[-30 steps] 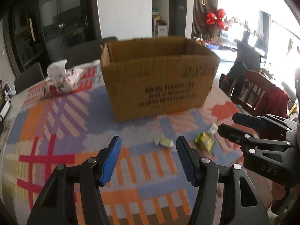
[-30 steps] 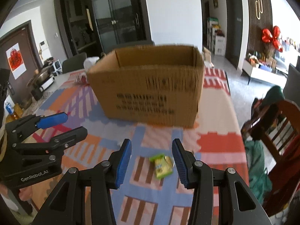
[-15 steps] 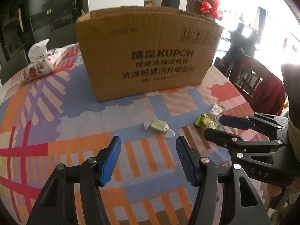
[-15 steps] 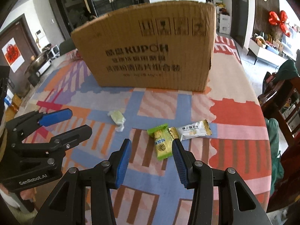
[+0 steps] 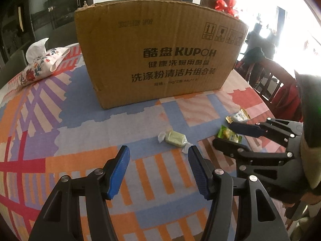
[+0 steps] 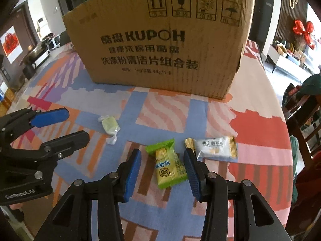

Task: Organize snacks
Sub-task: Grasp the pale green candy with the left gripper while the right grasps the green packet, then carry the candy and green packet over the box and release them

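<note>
Right wrist view: we hold the right gripper point(image 6: 162, 161) low over the patterned tablecloth point(image 6: 164, 112), jaws spread wide around the green-and-yellow snack packet point(image 6: 168, 163), which lies flat between the blue pads without touching either. Just beyond the right-hand finger lies a white snack packet with gold ends point(image 6: 213, 146); a pale green wrapped candy point(image 6: 109, 126) sits ahead to the left. Our left gripper point(image 5: 158, 165) is likewise parted and empty, that candy point(image 5: 175, 139) just past its fingertips. Behind everything stands the cardboard box point(image 6: 160, 40), with a floral tissue pack point(image 5: 41, 65) to its left.
</note>
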`<state>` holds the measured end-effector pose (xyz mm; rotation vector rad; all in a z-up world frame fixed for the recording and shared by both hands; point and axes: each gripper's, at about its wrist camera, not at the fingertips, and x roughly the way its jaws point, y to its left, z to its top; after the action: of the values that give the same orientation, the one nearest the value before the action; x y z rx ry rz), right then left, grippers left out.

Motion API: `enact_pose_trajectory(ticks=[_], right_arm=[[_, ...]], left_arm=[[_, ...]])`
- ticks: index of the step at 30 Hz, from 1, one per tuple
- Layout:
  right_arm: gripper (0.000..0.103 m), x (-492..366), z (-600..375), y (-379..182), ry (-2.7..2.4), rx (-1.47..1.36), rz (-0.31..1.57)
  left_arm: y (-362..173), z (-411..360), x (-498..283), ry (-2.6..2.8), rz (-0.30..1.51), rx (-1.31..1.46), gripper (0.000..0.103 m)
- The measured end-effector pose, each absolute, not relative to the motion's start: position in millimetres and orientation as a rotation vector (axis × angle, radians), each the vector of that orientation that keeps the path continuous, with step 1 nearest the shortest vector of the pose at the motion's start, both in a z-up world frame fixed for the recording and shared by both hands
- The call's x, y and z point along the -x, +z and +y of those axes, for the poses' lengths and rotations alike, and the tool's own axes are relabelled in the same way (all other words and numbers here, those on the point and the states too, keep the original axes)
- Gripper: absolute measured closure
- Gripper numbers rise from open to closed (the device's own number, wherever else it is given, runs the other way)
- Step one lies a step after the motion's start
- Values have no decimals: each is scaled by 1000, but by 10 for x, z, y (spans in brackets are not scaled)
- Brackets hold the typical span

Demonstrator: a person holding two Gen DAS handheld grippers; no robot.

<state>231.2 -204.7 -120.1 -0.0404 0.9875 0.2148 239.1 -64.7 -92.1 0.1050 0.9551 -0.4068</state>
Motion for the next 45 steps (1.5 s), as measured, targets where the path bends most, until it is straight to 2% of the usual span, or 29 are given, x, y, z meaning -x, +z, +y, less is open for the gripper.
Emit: enact_pose_trajectory(ticks=[1, 8, 13, 16, 19, 32, 45], right_arm=[[66, -2307, -2039, -1200, 208, 57, 983], [75, -2275, -2140, -1177, 216, -13, 973], [76, -2255, -2227, -1159, 207, -85, 960], [76, -2258, -2238, -1154, 206, -110, 958], [76, -2245, -2255, -1151, 206, -124, 954], [76, -2155, -2208, -1004, 225, -150, 914], [76, -1958, -2220, -423, 215, -154, 774]], left_arm=[[-924, -661, -2405, -415, 955, -102, 44], [-997, -853, -2526, -437, 969, -106, 44], [-1088, -965, -2623, -413, 982, -121, 57], [-1145, -1006, -2653, -410, 994, -113, 60], [-1159, -1031, -2628, -387, 970, -147, 75], [-884, -848, -2364, -398, 921, -83, 76], [-251, -672, -2119, -395, 789, -49, 76]])
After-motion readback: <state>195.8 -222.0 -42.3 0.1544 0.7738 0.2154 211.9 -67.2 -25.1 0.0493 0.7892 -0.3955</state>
